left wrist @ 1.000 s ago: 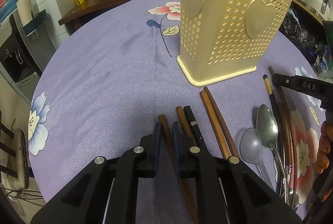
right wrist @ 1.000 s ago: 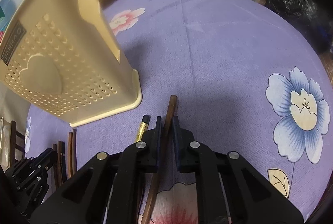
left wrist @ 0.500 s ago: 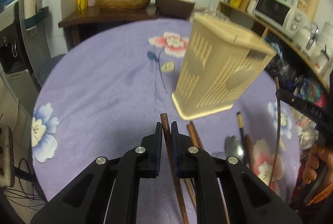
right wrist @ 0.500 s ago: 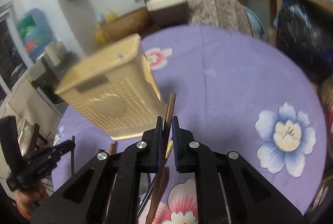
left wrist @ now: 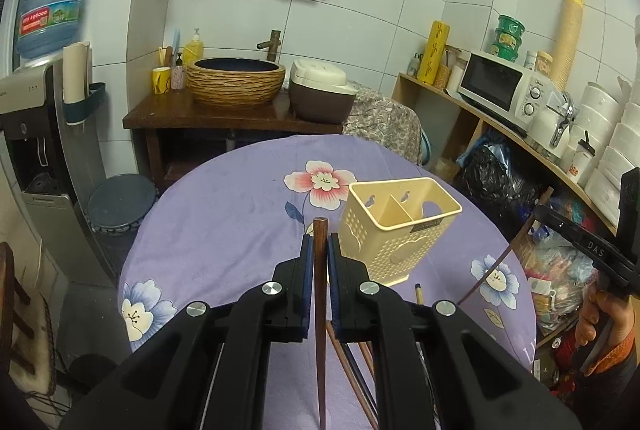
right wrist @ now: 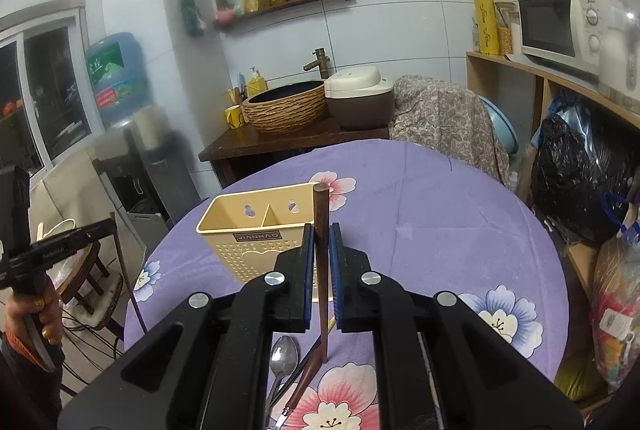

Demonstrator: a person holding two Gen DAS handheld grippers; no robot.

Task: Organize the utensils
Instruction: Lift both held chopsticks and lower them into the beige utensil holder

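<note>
Two grippers: left gripper [left wrist: 318, 250] and right gripper [right wrist: 321, 242] each pinch one chopstick.
Chopsticks: left chopstick [left wrist: 319, 294], right chopstick [right wrist: 322, 270], lifted to drop in.
Holder [left wrist: 396, 226]: on table, empty.
Spoon [right wrist: 283, 352]: waits on cloth.

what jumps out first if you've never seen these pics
Each black two-finger gripper, left and right, is shut on a dark brown wooden chopstick, raised above the purple flowered tablecloth. Just beyond them stands a cream perforated plastic utensil holder, its two compartments empty.
</note>
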